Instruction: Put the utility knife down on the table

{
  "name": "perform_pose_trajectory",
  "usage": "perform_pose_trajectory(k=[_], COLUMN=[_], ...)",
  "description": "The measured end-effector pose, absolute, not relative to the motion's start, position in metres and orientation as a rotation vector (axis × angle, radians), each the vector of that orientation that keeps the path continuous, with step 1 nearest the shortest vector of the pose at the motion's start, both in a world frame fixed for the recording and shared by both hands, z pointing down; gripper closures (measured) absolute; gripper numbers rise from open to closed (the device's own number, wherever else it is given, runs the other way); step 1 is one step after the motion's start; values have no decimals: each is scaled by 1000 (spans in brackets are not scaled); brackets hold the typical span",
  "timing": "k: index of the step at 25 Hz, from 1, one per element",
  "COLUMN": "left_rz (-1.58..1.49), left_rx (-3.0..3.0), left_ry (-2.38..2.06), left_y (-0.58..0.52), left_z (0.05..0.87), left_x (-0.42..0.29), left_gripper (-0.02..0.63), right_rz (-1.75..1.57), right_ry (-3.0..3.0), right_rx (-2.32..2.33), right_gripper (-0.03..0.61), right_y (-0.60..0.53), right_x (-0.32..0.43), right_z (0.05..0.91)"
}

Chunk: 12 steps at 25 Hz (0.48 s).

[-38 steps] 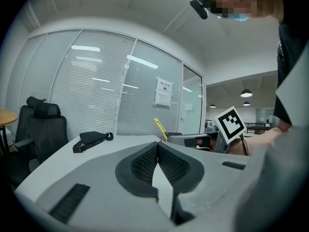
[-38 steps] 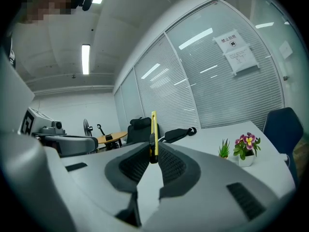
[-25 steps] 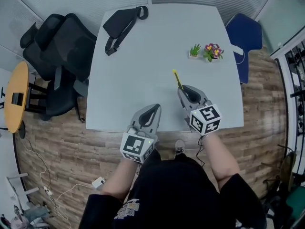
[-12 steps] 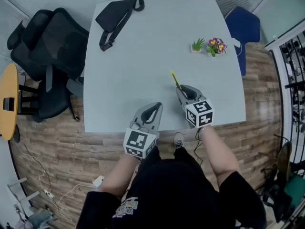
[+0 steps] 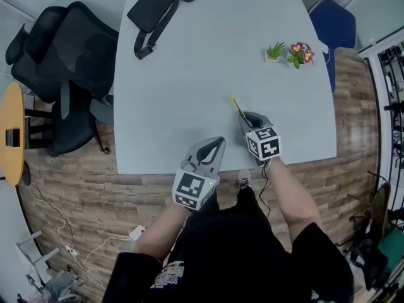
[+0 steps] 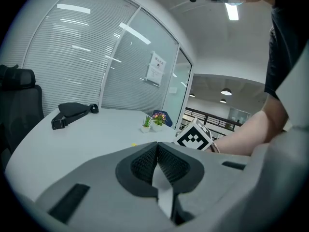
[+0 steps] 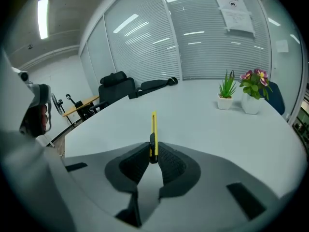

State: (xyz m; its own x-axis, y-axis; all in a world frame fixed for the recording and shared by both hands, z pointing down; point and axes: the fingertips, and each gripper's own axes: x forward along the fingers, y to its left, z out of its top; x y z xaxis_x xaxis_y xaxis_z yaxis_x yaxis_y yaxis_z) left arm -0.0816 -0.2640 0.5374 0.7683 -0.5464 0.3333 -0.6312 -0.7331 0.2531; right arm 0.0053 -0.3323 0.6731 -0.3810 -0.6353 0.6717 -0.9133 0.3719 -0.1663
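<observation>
Yellow utility knife (image 7: 153, 127) is pinched at its rear end between the pads of the right claw (image 7: 153, 154), its body pointing forward over the pale grey desk (image 5: 189, 74). The left claw (image 6: 157, 151) is pressed together on nothing, near the desk's front edge. Farther back sit a small green plant (image 5: 275, 50), a flowering plant (image 5: 300, 53) and a black bag (image 5: 154, 11).

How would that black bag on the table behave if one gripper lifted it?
Probably floppy: the bag lies slumped flat, so it would likely sag from wherever it is held. Its loose strap would probably dangle and drag. It looks soft, hardly fragile.
</observation>
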Motion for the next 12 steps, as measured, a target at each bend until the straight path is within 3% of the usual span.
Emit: perform_pose_trajectory(k=[12], left_rz=[365], left_rx=[2589], left_ry=[-867], left_y=[-271], left_z=[555], left_x=[-88], left_gripper=[607], right_rz=[760], right_ry=[-1979], right_rx=[1273], right_gripper=[518], right_y=[-330], right_x=[7], right_z=[716])
